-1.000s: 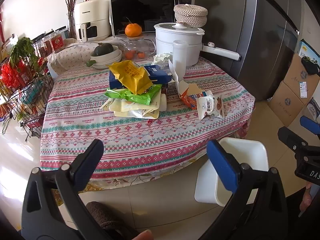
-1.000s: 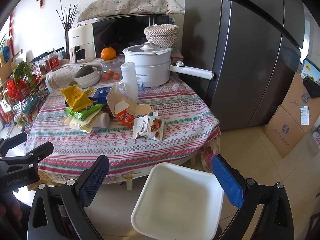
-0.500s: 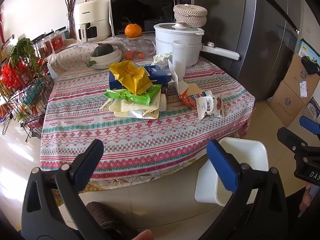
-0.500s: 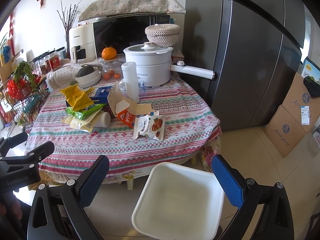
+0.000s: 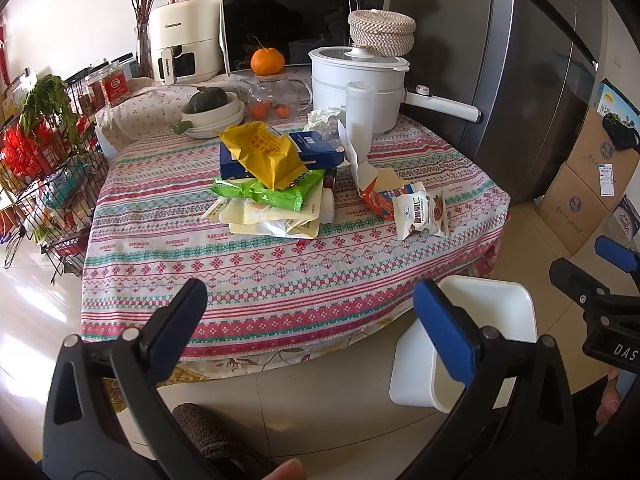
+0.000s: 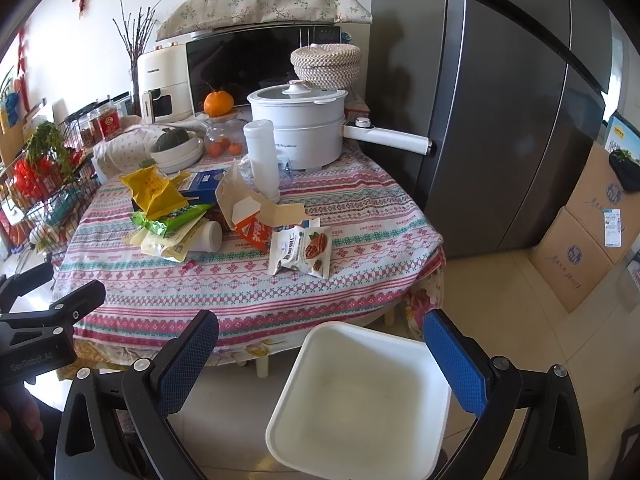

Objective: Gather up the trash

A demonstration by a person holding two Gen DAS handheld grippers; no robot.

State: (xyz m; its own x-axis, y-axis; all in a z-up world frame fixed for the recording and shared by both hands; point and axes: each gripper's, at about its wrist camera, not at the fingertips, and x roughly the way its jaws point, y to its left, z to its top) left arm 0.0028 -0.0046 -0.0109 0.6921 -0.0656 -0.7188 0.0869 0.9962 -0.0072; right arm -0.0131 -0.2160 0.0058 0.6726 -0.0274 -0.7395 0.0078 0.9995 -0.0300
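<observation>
1. Trash sits in a loose heap at the middle of the cloth-covered bench [image 5: 168,264]: a crumpled yellow foil bag [image 5: 262,154] on a flat blue carton [image 5: 316,150], over a green wrapper [image 5: 264,194] and pale pouches.
2. Toward the right edge lie a torn orange-and-white carton [image 6: 256,220] and a white nut packet [image 6: 300,250].
3. A white square plastic bin [image 6: 360,396] stands on the floor below the near edge.
4. The left claw [image 5: 308,324] and right claw [image 6: 320,360] both hang spread apart, empty.
5. The heap hides its lower layers; package print is unreadable.
</observation>
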